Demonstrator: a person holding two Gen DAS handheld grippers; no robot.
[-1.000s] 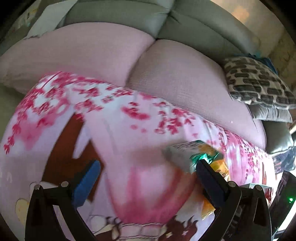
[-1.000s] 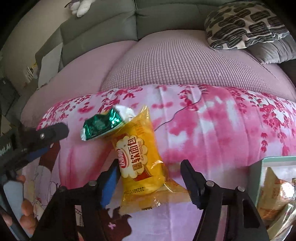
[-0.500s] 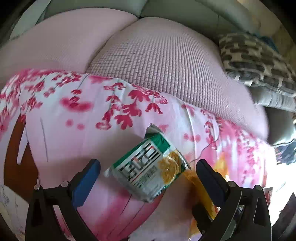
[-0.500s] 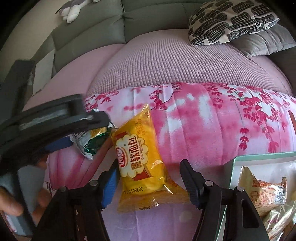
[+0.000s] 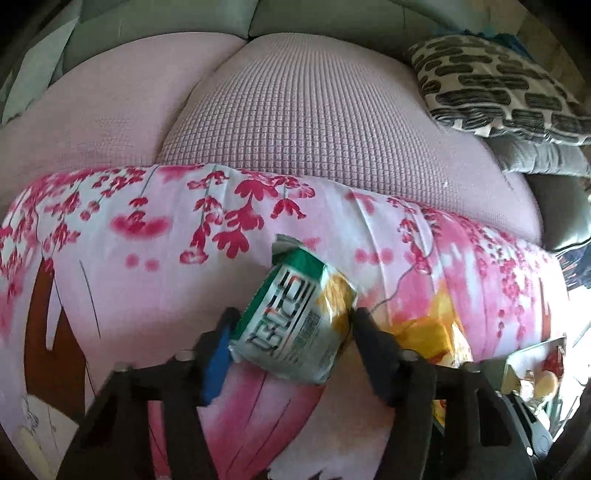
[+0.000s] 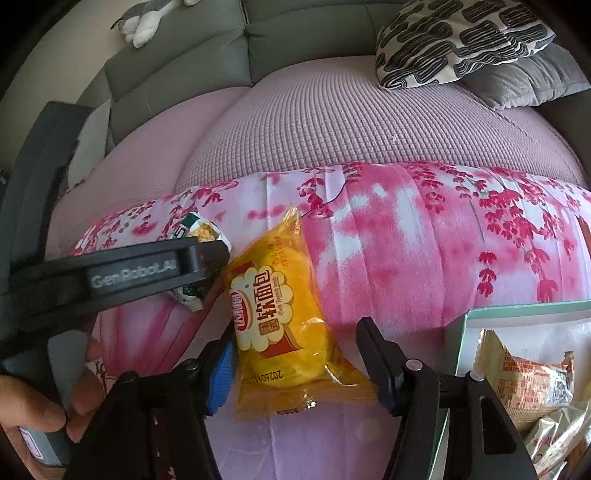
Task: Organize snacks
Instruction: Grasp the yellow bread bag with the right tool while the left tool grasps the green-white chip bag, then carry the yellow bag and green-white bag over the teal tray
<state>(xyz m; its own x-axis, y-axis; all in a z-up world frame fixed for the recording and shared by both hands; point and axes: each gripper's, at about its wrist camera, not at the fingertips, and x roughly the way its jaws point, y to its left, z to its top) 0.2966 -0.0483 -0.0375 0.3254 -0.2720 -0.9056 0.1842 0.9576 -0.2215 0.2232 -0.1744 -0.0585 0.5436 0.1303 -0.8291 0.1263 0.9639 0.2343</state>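
Observation:
A green and white snack packet (image 5: pixel 295 325) lies on the pink flowered cloth (image 5: pixel 147 258). My left gripper (image 5: pixel 295 317) stands over it, jaws closing, and both pads touch the packet's sides. To its right lies a yellow bread packet (image 6: pixel 280 317), between the fingers of my right gripper (image 6: pixel 295 328). These jaws are closing too: the blue left pad (image 6: pixel 221 369) is at the packet's edge and the right finger stands off it. The right wrist view shows the left gripper's finger (image 6: pixel 147 269) across the green packet (image 6: pixel 199 232), held by a hand (image 6: pixel 37 413).
A teal-rimmed box (image 6: pixel 517 308) with several wrapped snacks stands at the lower right. Behind the cloth is a pink-covered sofa seat (image 6: pixel 351 122) with a black-and-white patterned cushion (image 6: pixel 454 37) and a grey one. A plush toy (image 6: pixel 147 22) sits on the sofa back.
My left gripper swung right over the green packet and its jaws narrowed from wide open onto it. The right gripper shifted slightly right, bringing the box into view, and its jaws narrowed a little.

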